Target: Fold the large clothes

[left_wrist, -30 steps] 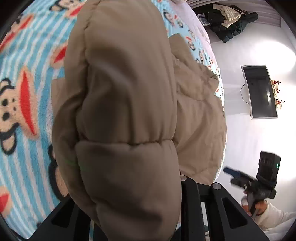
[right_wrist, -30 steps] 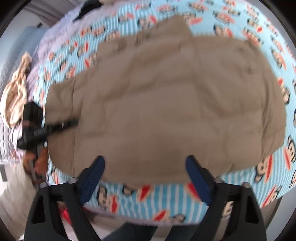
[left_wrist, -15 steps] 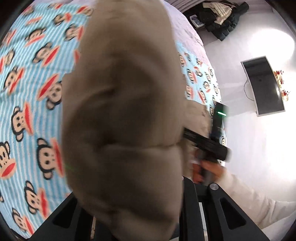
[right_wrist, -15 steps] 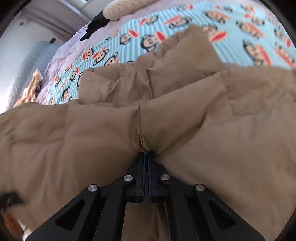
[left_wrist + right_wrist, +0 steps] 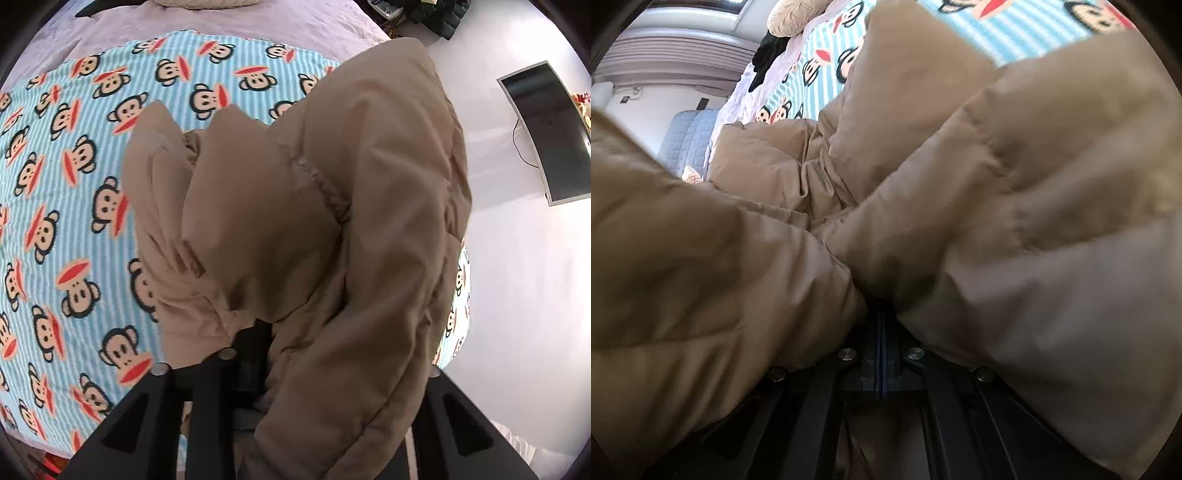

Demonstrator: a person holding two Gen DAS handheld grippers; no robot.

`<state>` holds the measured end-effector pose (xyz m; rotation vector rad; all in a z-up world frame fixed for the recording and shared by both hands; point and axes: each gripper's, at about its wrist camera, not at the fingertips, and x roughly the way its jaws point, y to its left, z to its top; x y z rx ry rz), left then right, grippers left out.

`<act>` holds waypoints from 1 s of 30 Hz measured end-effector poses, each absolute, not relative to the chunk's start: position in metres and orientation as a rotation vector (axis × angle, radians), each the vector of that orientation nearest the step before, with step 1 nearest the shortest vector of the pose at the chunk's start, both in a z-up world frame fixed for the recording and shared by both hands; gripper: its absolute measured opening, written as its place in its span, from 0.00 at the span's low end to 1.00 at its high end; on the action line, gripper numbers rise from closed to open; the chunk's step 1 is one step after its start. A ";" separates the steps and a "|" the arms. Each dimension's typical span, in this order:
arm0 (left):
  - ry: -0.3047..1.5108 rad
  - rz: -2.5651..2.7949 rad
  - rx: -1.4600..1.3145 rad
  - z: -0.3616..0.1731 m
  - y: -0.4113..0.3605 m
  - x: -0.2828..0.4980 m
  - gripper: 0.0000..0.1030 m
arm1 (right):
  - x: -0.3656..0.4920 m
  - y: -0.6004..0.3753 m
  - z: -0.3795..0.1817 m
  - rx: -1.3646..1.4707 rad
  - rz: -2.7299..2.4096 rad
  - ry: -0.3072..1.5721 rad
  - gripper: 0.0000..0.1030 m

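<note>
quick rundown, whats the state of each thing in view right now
tan puffer jacket: bunched, lifted off the bed, held by both grippers
left hand-held gripper: shut on the jacket, fingertips hidden by fabric
right hand-held gripper: shut on a fold of the jacket
monkey-print blanket: spread flat on the bed
wall monitor: screen dark

Left gripper [image 5: 255, 354] fingertips: buried under the tan jacket [image 5: 332, 221]; we can't tell the grip
Jacket near right camera: blurred; cut off by edges
Monitor [image 5: 546, 129]: clipped at right edge
</note>
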<state>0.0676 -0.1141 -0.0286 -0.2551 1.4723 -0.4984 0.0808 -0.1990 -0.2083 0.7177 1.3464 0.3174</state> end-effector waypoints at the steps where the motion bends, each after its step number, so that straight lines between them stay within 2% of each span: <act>1: 1.478 -0.494 -0.248 -0.028 -0.120 0.068 0.27 | 0.079 -0.206 -0.204 0.716 0.315 1.345 0.00; 3: 1.494 -0.500 -0.224 -0.032 -0.133 0.073 0.34 | 0.067 -0.229 -0.188 0.724 0.301 1.328 0.00; 5: 1.510 -0.561 -0.260 -0.038 -0.146 0.074 0.72 | 0.050 -0.254 -0.175 0.748 0.279 1.304 0.03; 6: 1.525 -0.607 -0.295 -0.042 -0.156 0.075 0.77 | 0.038 -0.269 -0.168 0.758 0.259 1.295 0.03; 14: 1.630 -0.902 -0.477 -0.106 -0.226 0.081 0.78 | -0.052 -0.358 -0.139 0.824 0.083 1.255 0.04; 15: 1.630 -0.888 -0.468 -0.116 -0.233 0.082 0.78 | -0.061 -0.363 -0.136 0.832 0.077 1.254 0.09; 17: 1.623 -0.871 -0.454 -0.129 -0.245 0.086 0.78 | -0.078 -0.368 -0.129 0.839 0.077 1.251 0.37; 18: 1.620 -0.859 -0.453 -0.132 -0.249 0.089 0.78 | -0.088 -0.369 -0.122 0.842 0.084 1.241 0.63; 19: 1.616 -0.853 -0.451 -0.133 -0.253 0.091 0.78 | -0.097 -0.369 -0.113 0.852 0.104 1.213 0.71; 25: 1.594 -0.838 -0.364 -0.133 -0.269 0.099 0.78 | -0.099 -0.349 -0.094 1.012 0.364 1.134 0.76; 27: 1.566 -0.820 -0.325 -0.121 -0.269 0.098 0.78 | -0.083 -0.334 -0.103 1.016 0.395 1.170 0.75; 30: 1.434 -0.816 -0.281 -0.086 -0.252 0.096 0.78 | -0.069 -0.314 -0.119 0.894 0.334 1.259 0.15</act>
